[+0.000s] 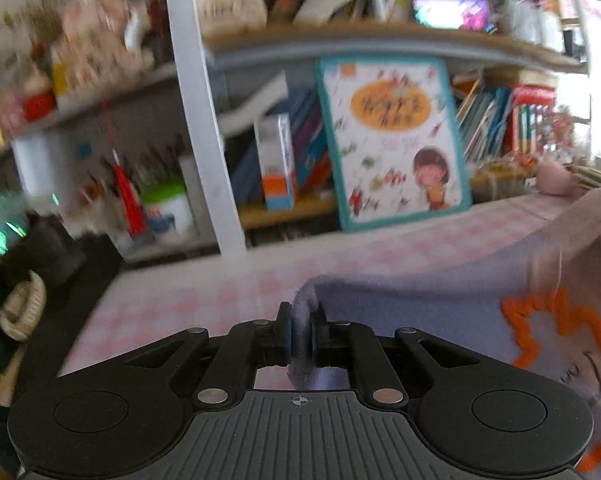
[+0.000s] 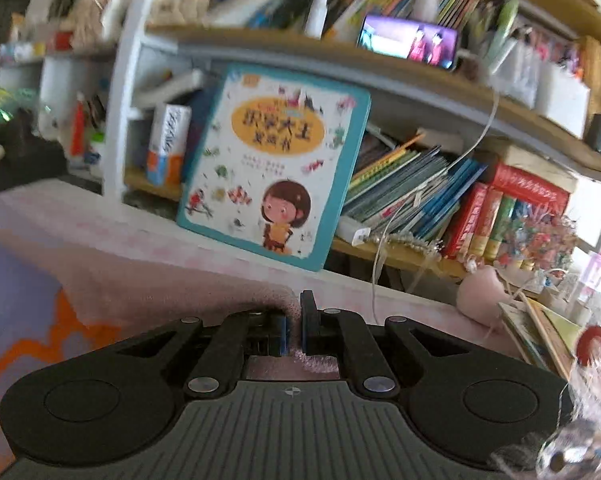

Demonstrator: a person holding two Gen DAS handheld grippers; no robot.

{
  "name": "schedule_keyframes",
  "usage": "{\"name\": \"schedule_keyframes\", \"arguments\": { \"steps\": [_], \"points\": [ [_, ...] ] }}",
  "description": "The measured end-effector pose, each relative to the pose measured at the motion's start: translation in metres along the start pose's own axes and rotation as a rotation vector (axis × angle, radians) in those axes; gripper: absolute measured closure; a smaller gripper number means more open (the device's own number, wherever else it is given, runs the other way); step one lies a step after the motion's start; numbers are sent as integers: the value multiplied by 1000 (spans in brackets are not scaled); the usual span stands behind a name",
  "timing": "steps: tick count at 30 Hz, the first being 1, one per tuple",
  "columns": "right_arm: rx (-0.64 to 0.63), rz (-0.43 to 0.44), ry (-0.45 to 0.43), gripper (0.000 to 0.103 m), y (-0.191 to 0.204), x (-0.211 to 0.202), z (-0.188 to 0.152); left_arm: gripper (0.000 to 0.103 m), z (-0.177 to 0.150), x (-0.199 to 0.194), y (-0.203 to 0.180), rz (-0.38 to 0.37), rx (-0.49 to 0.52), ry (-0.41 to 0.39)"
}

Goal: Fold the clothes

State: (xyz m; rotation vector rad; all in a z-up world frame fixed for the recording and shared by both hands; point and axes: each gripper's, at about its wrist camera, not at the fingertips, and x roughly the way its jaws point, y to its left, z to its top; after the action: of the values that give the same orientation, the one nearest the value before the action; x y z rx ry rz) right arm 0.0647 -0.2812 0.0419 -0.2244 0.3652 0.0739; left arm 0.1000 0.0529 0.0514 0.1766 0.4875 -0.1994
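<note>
Left wrist: left gripper (image 1: 301, 338) jaws clamping lavender garment (image 1: 428, 320) edge above pink-checked surface (image 1: 204, 300), cloth trailing toward 3 o'clock. Right wrist: right gripper (image 2: 294, 330) jaws pinching its pinkish edge. Keeping both corners level and taut, avoiding sag.

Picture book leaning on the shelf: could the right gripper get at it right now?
Probably not. The right gripper is shut on the pink garment, so its jaws are occupied. The path itself looks open: only bare checked tablecloth lies between it and the picture book.
</note>
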Motion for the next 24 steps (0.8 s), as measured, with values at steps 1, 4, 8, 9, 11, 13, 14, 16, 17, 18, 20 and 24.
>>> {"name": "schedule_keyframes", "arguments": {
  "steps": [1,4,8,9,11,13,14,16,17,18,20,24],
  "points": [
    [0,3,36,97,1,18,-1,93,5,13,1,1,7,25],
    [12,8,175,94,-4,66,0,84,15,50,1,44,35,122],
    [-59,-25,282,66,-1,79,-17,51,3,55,0,79,64,173],
    [-91,-28,264,54,1,72,-22,36,-1,45,0,75,83,152],
    [-130,-6,215,46,4,46,-31,27,-13,21,-2,61,109,123],
    [-144,32,182,46,5,13,-42,27,-28,-8,-4,37,114,116],
    [-145,54,170,46,6,-2,-46,27,-36,-23,-6,25,116,112],
    [-137,104,152,46,8,-34,-57,27,-51,-48,-10,-13,104,109],
    [-122,135,149,46,9,-49,-62,27,-58,-59,-13,-49,75,111],
    [-100,168,149,46,11,-63,-67,27,-65,-70,-15,-87,43,112],
    [-55,230,148,47,14,-90,-77,27,-79,-90,-17,-149,-47,113],
    [38,256,163,69,21,-121,-96,42,-96,-106,-19,-178,-182,117]
  ]
}}
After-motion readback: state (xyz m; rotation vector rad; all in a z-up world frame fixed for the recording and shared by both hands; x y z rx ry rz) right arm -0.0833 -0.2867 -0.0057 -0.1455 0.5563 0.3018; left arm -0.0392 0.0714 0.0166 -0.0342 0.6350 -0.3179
